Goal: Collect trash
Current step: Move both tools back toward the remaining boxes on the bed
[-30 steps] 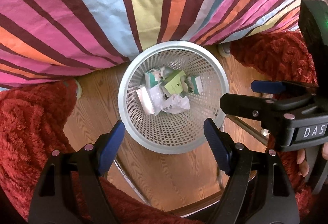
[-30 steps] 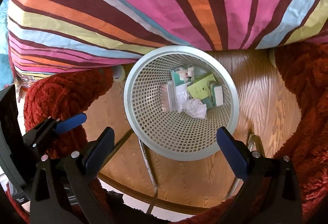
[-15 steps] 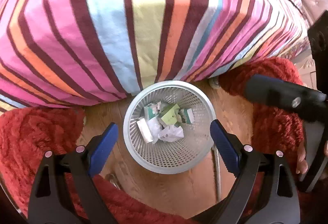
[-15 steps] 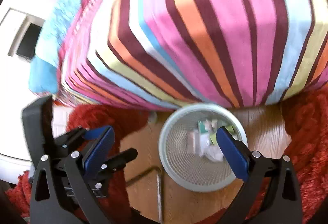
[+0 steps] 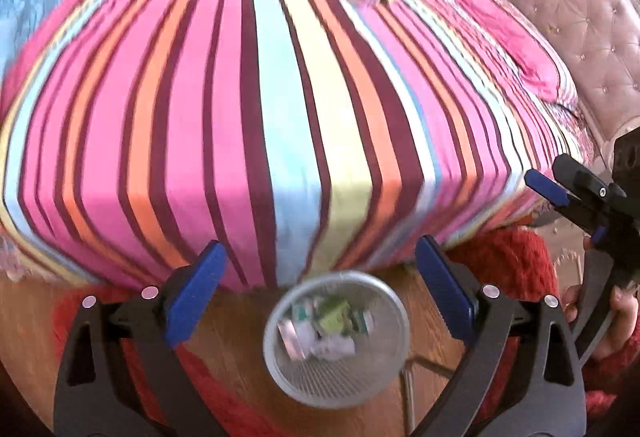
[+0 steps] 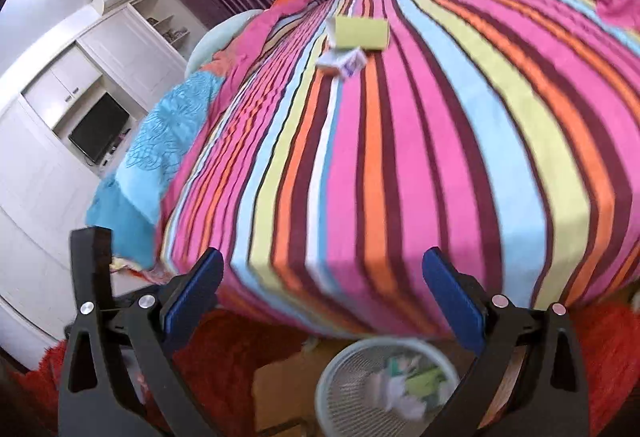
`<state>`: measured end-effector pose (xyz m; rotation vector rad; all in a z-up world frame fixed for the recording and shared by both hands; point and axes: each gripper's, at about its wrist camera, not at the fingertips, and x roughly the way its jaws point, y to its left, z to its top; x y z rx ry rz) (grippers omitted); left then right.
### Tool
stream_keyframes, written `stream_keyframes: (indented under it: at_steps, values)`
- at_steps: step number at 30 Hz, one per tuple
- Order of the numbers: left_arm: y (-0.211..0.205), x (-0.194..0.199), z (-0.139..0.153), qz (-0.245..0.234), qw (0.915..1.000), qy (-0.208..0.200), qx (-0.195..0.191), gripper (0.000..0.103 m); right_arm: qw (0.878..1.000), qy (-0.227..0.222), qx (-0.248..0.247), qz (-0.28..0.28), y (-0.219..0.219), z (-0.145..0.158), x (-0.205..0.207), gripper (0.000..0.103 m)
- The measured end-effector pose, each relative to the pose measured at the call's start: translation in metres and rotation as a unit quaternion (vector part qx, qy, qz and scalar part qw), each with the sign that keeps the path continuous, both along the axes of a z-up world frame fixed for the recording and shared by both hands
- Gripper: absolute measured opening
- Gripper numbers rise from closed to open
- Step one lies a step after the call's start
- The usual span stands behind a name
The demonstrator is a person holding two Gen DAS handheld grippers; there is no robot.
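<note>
Left gripper (image 5: 320, 283): jaws opening, already wide, nothing between the blue pads. Right gripper (image 6: 322, 291): jaws spread just as wide, empty too. Below both, one white mesh waste basket (image 5: 336, 337) on the wooden floor (image 5: 224, 329) at the foot of the striped bed (image 5: 280, 117), several crumpled papers and small cartons (image 5: 328, 325) inside. Two boxes on the bed, touching: a yellow-green box (image 6: 360, 32) and a smaller white carton (image 6: 342, 63). Both grippers tilt downward, side by side; a hand (image 5: 616, 313) grips the right one's handle.
</note>
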<state>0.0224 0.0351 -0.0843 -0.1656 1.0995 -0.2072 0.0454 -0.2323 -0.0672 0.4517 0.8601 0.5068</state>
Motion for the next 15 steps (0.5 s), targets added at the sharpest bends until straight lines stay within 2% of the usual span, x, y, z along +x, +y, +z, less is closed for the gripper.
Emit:
stream_keyframes:
  at_steps: [6,15]
  values:
    - [0.002,0.038,0.020,-0.002,0.9991,-0.039,0.012,0.093,0.999,-0.016,0.015,-0.024,-0.008,0.009,0.038,0.095]
    - [-0.010,0.097,0.023,-0.039,0.9976,-0.048,0.030,0.093,0.999,-0.015,0.015,-0.026,-0.005,0.014,0.085,0.095]
